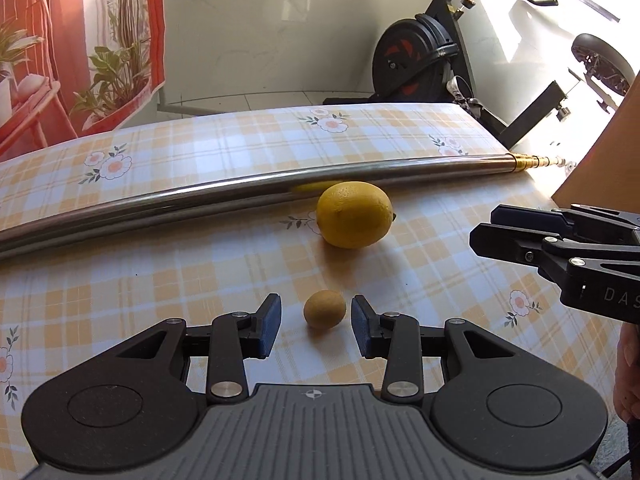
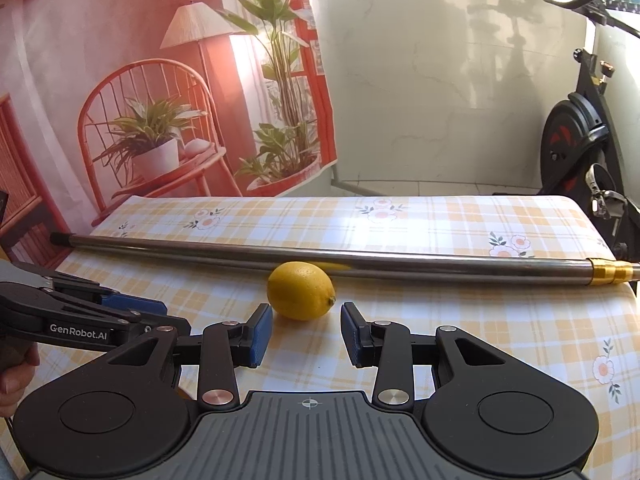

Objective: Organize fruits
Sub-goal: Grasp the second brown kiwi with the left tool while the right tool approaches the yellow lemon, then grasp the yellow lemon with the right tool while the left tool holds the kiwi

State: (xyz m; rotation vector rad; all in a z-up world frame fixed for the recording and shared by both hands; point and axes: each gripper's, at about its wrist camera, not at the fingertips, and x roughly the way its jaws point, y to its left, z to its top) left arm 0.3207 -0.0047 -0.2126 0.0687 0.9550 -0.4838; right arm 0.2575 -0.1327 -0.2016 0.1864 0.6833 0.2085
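A small brown oval fruit (image 1: pixel 324 309) lies on the checked tablecloth (image 1: pixel 160 280). It shows between the blue pads (image 1: pixel 269 326) of my left gripper (image 1: pixel 315 307), with a gap on each side, so the pads do not press it. A yellow lemon (image 1: pixel 353 214) rests farther back against a metal pole (image 1: pixel 200 196). In the right wrist view the lemon (image 2: pixel 301 290) sits just beyond my right gripper (image 2: pixel 305 316), whose jaws stand apart and hold nothing. The left gripper (image 2: pixel 120 312) shows at that view's left edge. The right gripper (image 1: pixel 532 242) enters the left wrist view from the right.
The long steel pole (image 2: pixel 360 260) with a brass end (image 2: pixel 610 272) lies across the table behind the fruit. A brown board (image 1: pixel 600 168) stands at the right. An exercise bike (image 1: pixel 424 56) is beyond the table's far edge, and a printed backdrop (image 2: pixel 160 100) hangs at the left.
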